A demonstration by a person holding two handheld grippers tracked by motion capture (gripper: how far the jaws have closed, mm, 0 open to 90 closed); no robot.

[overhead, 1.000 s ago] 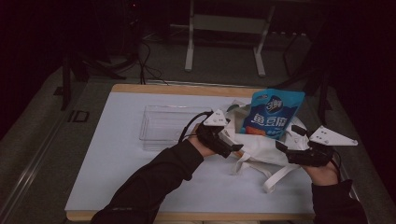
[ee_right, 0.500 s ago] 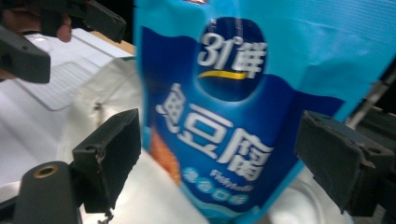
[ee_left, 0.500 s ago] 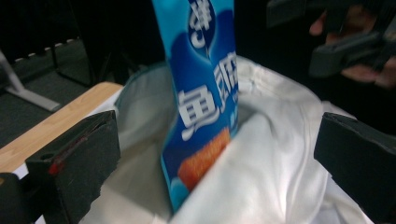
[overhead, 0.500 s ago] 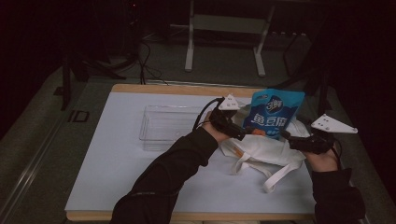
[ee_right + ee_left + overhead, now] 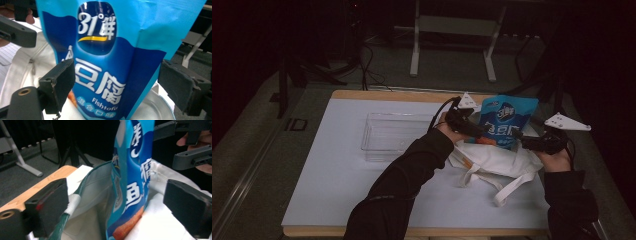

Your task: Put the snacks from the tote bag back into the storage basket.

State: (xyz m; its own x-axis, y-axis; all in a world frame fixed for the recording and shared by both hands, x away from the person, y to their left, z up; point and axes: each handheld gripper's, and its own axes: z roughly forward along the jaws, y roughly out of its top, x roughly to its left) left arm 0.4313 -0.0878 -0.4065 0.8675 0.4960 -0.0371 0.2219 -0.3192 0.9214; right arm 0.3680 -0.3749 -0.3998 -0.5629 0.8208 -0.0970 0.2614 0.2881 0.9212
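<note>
While the blue snack pouch stands upright with its lower end inside the mouth of the white cloth bag at the right side of the bench, the left hand-held gripper sits at the pouch's left edge with jaws spread wide; they have just been closing a little, the pouch and the bag's rim between them but the pads not pressing. The right hand-held gripper faces the pouch from the right, its jaws wide apart on either side of the pouch's printed front, gripping nothing. A clear plastic tray lies just left of the hands.
</note>
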